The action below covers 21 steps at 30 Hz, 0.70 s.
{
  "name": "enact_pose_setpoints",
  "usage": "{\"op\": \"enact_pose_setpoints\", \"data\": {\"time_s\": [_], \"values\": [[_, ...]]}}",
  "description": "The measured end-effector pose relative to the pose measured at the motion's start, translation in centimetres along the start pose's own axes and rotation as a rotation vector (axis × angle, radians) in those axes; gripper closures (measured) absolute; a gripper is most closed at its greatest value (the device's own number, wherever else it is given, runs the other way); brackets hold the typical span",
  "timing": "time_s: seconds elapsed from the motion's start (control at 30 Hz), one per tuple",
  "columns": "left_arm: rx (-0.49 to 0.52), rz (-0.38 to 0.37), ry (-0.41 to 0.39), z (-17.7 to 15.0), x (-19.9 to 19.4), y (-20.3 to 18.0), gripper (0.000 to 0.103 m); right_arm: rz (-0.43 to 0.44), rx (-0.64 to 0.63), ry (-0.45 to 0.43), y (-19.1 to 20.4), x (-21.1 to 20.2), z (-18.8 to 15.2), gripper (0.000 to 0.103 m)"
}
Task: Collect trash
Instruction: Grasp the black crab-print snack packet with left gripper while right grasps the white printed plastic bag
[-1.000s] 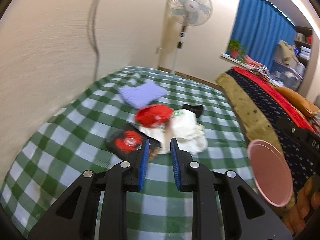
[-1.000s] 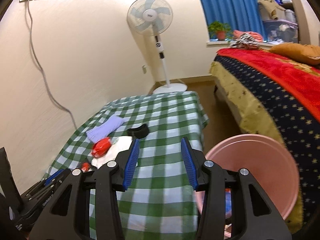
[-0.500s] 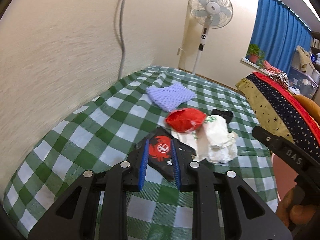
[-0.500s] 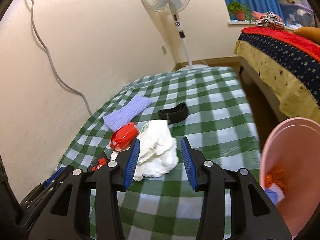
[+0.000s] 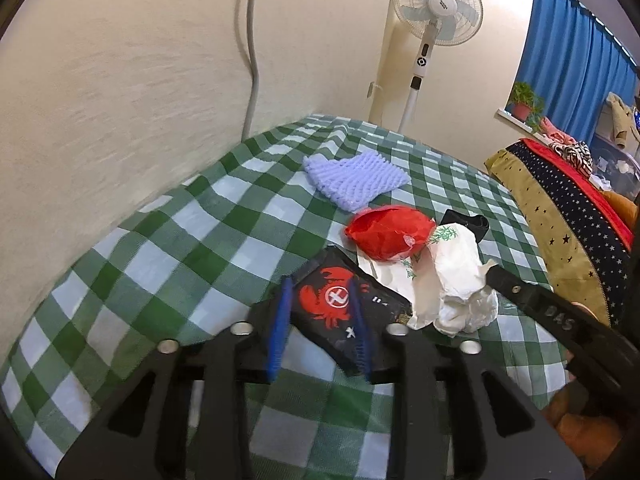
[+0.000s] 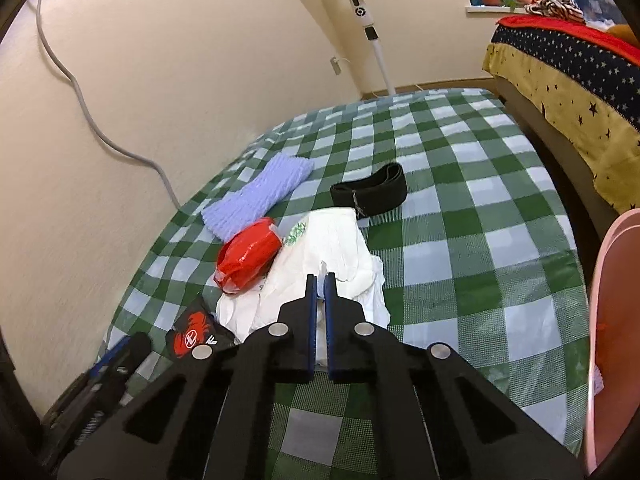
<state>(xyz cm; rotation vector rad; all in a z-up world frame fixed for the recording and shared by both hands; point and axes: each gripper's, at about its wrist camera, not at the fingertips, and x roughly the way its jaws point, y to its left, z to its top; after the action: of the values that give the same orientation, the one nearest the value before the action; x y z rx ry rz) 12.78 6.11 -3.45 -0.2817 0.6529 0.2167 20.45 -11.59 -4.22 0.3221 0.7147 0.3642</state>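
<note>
Left gripper [image 5: 320, 292]: jaws partly open, blue pads straddling the near end of a black packet [image 5: 346, 312] with a red crab print. Packet lies flat on the green-checked cloth [image 5: 168, 248]; pads not visibly pressing it, so no grip seen.

Right gripper [image 6: 320, 286]: jaws almost together, a thin fold of the white crumpled bag [image 6: 332, 248] pinched between the blue pads. Rest of the bag spreads ahead of and under the tips, resting on the cloth.

Red wrapper [image 6: 250, 258]: just ahead-left of the right gripper's tips, touching the white bag; in the left wrist view, just beyond the black packet.

Lilac knitted cloth [image 6: 258, 196]: further ahead, beyond the red wrapper, toward the wall.

Black band [image 6: 370, 194]: ahead of the right gripper, at the far edge of the white bag.

Pink bin [image 6: 612, 320]: to the right of the right gripper, off the table edge. Contents unclear.

Standing fan [image 5: 436, 4] well beyond the table.
</note>
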Motion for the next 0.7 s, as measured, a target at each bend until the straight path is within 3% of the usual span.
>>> {"op": "enact_pose_setpoints", "data": {"time_s": [0.07,0.13,0.2,0.53,0.7], "values": [[-0.003,0.001,0.007,0.0,0.5,-0.5,0.060,-0.013,0.002,-0.021,-0.4,-0.8,0.3,0.100],[-0.005,0.007,0.026,0.0,1.1,-1.1,0.033,-0.024,0.017,-0.036,-1.2,-1.4,0.5,0.100],[-0.014,0.029,0.037,0.1,1.6,-1.6,0.024,-0.028,0.030,-0.040,-1.8,-1.8,0.7,0.100],[-0.030,0.126,0.209,0.2,5.2,-2.1,0.015,-0.025,0.058,-0.038,-3.4,-2.4,0.6,0.100],[0.019,0.149,0.239,0.0,5.7,-2.9,0.012,0.012,0.081,-0.084,-3.7,-3.5,0.9,0.100]]}}
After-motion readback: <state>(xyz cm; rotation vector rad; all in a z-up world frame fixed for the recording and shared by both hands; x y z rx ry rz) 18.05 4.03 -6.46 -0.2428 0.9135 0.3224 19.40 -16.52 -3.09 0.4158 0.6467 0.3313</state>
